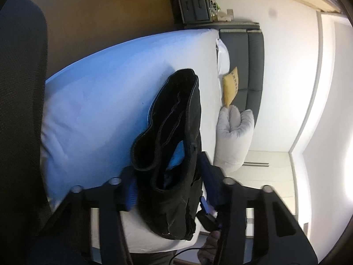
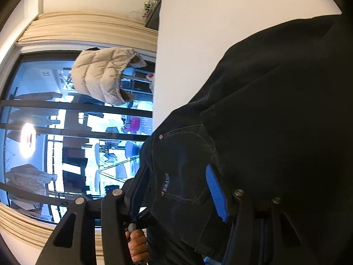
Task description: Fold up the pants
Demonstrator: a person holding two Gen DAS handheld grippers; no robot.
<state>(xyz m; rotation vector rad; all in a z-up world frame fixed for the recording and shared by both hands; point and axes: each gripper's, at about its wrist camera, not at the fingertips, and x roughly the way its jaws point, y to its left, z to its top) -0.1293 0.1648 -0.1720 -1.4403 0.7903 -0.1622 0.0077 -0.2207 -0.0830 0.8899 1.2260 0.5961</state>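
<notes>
white bed point(image 1: 99, 92); black pants point(image 1: 176, 132) pocket label unreadable.

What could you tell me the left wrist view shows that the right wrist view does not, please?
Only the left wrist view: the bed, a yellow cushion and a rolled white duvet. Only the right wrist view: a big window and a beige puffer jacket hanging before it. Both show the black pants between blue gripper pads.
</notes>
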